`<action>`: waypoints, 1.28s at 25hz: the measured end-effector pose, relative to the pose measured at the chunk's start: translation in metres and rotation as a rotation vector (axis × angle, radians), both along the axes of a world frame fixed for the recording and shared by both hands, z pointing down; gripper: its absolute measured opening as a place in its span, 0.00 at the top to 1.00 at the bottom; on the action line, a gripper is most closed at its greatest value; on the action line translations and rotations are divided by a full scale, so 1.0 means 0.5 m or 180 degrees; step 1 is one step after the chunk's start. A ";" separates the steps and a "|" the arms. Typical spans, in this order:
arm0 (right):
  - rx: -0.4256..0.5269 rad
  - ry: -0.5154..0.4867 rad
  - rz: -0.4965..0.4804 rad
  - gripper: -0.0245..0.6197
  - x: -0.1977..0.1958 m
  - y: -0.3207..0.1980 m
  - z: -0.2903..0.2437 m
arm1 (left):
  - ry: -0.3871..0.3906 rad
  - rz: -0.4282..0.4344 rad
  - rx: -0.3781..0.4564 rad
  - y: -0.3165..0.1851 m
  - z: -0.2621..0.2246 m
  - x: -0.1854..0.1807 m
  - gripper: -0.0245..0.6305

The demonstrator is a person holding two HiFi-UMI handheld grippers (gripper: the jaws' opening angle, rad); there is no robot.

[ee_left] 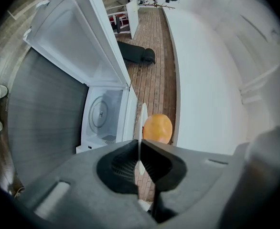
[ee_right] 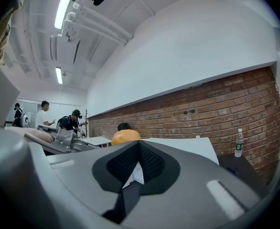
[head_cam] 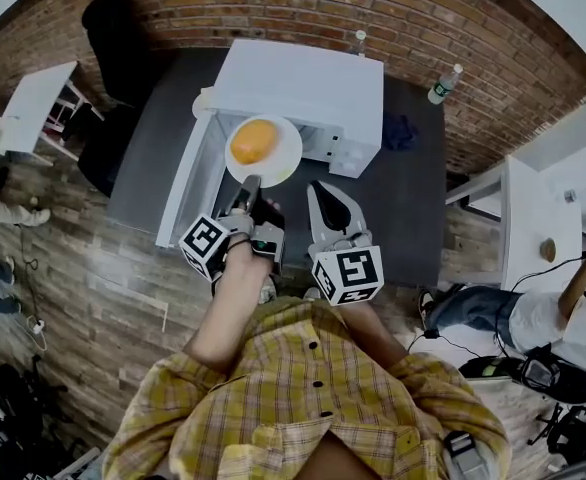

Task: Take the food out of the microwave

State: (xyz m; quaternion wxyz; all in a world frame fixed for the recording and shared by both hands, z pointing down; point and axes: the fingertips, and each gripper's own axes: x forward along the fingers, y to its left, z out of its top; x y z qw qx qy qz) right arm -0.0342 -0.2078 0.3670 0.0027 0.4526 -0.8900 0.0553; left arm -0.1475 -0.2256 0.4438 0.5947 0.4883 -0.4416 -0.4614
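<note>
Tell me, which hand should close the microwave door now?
Right, probably. The right gripper is shut on nothing, so it's free to push the open door. The left gripper is busy pinching the plate with the orange food.

A dark grey rectangular table [head_cam: 418, 203] stands on the wood-plank floor [head_cam: 103, 298]. A white box-shaped microwave [head_cam: 303, 88] sits on it, its door [head_cam: 178, 193] swung open to the left. Just right of the microwave, a crumpled blue cloth [head_cam: 401, 131] lies on the tabletop. Farther right and toward the back, a clear plastic bottle with a green label [head_cam: 443, 85] stands upright. Another small bottle [head_cam: 359, 40] stands just behind the microwave.
</note>
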 end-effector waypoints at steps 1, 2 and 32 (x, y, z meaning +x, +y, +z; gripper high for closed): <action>0.0001 0.0000 0.0005 0.96 -0.001 0.000 -0.001 | -0.0005 -0.0009 0.0023 0.003 -0.009 -0.002 0.95; 0.0006 0.0002 0.0006 0.96 -0.002 0.000 -0.001 | -0.0019 -0.0020 0.0048 0.007 -0.019 -0.004 0.95; 0.0129 0.0001 0.0009 0.96 -0.011 -0.013 -0.026 | -0.0373 0.0018 0.0357 0.053 -0.105 0.014 0.95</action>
